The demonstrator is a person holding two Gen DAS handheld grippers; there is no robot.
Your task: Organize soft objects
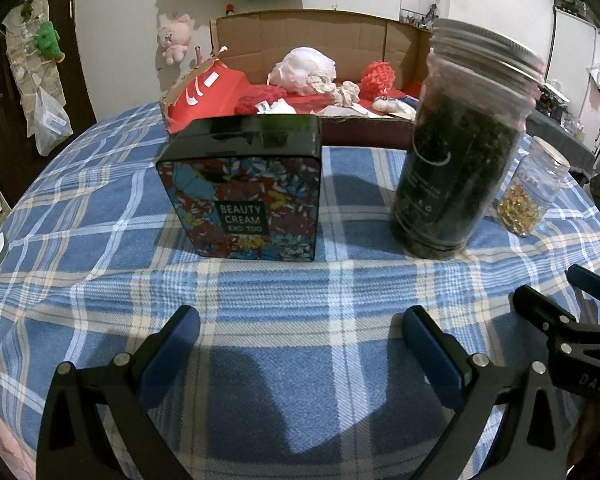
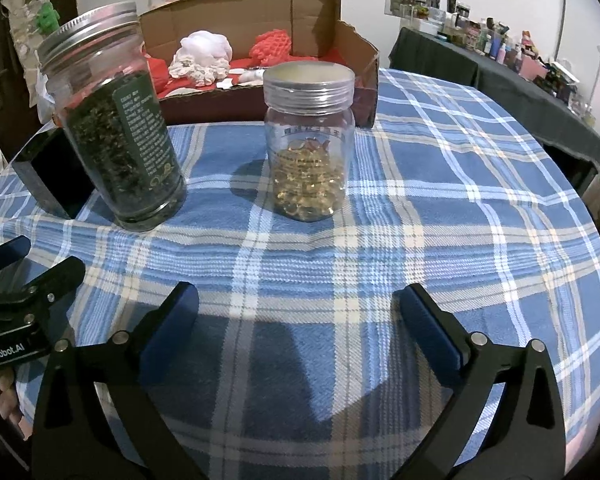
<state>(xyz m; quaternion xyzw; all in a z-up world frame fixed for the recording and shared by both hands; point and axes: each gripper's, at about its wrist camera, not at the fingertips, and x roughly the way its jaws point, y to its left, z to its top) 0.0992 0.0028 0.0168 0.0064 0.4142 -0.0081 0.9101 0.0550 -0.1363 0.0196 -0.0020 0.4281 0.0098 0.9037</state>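
A cardboard box at the back of the table holds soft things: a white fluffy bundle, a red knit piece, red cloth and lace. The box, white bundle and red knit piece also show in the right wrist view. My left gripper is open and empty above the plaid cloth, near the front. My right gripper is open and empty beside it, to the right.
A floral "Beauty Cream" tin stands in front of the box. A tall jar of dark leaves and a smaller jar of golden capsules stand on the blue plaid tablecloth. A cluttered dark side table is at far right.
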